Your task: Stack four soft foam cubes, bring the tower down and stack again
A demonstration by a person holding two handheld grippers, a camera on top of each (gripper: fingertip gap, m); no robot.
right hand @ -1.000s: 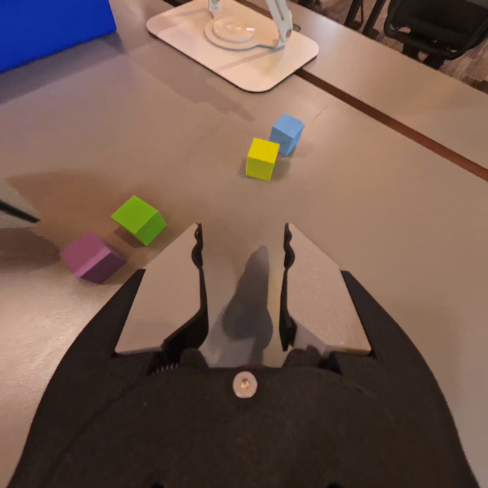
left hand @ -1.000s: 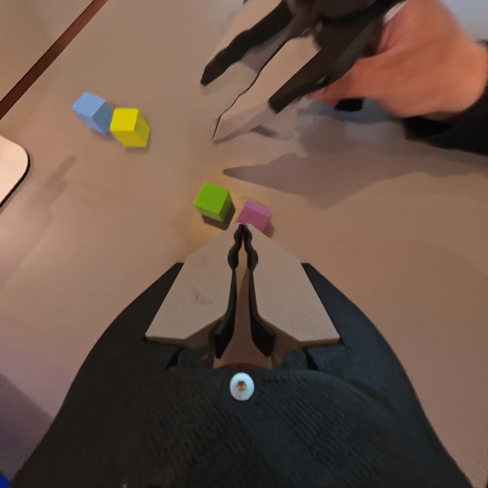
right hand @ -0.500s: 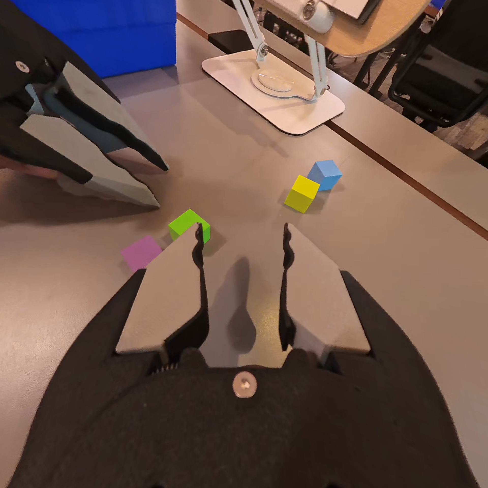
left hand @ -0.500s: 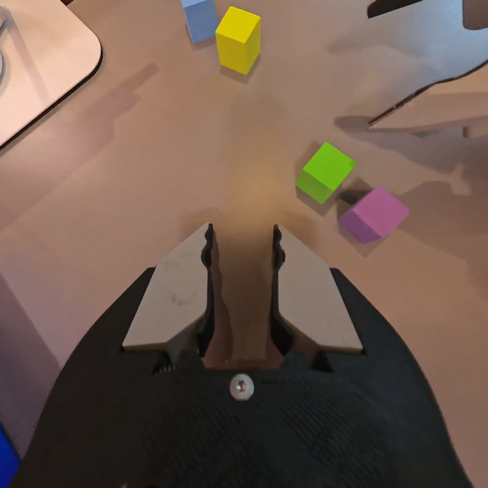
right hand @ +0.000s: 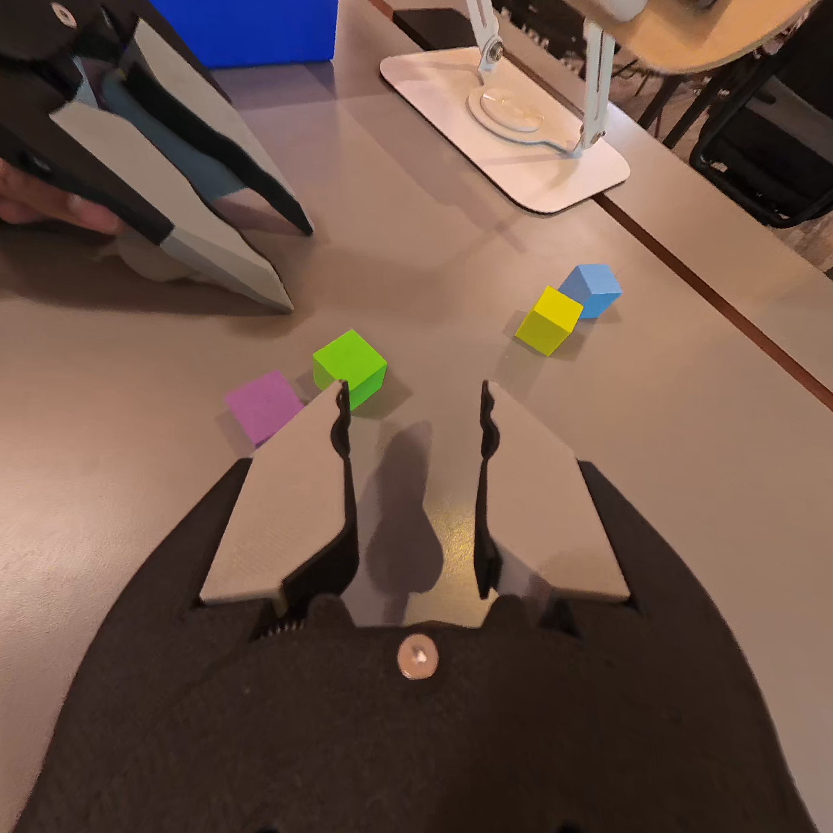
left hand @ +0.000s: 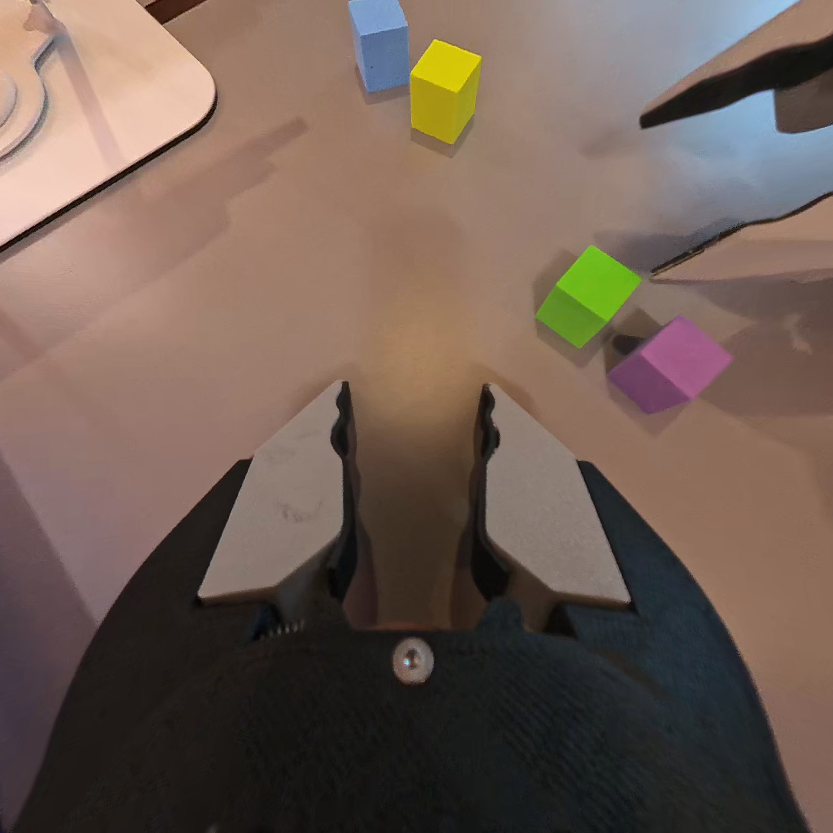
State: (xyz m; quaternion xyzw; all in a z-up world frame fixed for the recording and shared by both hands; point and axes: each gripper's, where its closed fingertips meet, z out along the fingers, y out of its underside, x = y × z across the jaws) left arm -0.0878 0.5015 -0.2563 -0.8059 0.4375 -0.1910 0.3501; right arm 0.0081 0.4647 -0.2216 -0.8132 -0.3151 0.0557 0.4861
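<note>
With four cubes loose on the table (right hand: 676, 428) and nothing stacked, the likeliest slip, as I judge it, is a nudge: the right gripper (right hand: 414, 388) hangs with its jaws well apart and empty, and its left fingertip sits just in front of the green cube (right hand: 350, 367), so a careless descent could shove that cube into its neighbour or squash the soft foam off square. Taking the green cube as landmark: the purple cube (right hand: 263, 405) lies just beside it on its left, a narrow gap between them; the left gripper (left hand: 414, 391), also open wide and holding nothing, is beyond and to the left; the yellow cube (right hand: 549, 321) is well apart to the right and farther off, with the blue cube (right hand: 594, 289) touching or nearly touching it behind.
</note>
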